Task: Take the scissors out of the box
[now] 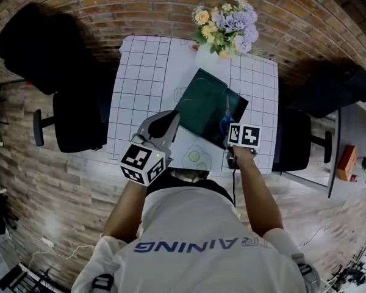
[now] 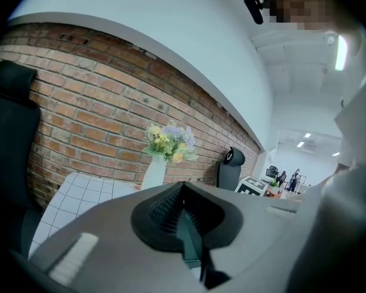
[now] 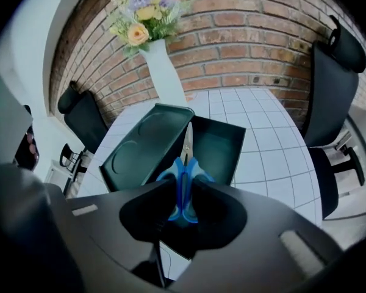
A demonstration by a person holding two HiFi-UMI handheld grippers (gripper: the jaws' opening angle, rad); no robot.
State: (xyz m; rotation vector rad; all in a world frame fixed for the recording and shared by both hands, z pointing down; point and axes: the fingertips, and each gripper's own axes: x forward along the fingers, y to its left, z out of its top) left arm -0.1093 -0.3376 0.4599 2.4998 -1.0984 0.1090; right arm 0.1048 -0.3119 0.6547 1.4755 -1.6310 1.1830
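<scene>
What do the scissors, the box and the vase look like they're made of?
The scissors have bare shiny metal blades and glossy blue handles, probably plastic. The box is dark green with thin flat walls and pressed outlines in its lid: cardboard or moulded plastic, unclear. The vase is plain smooth white, perhaps ceramic.
</scene>
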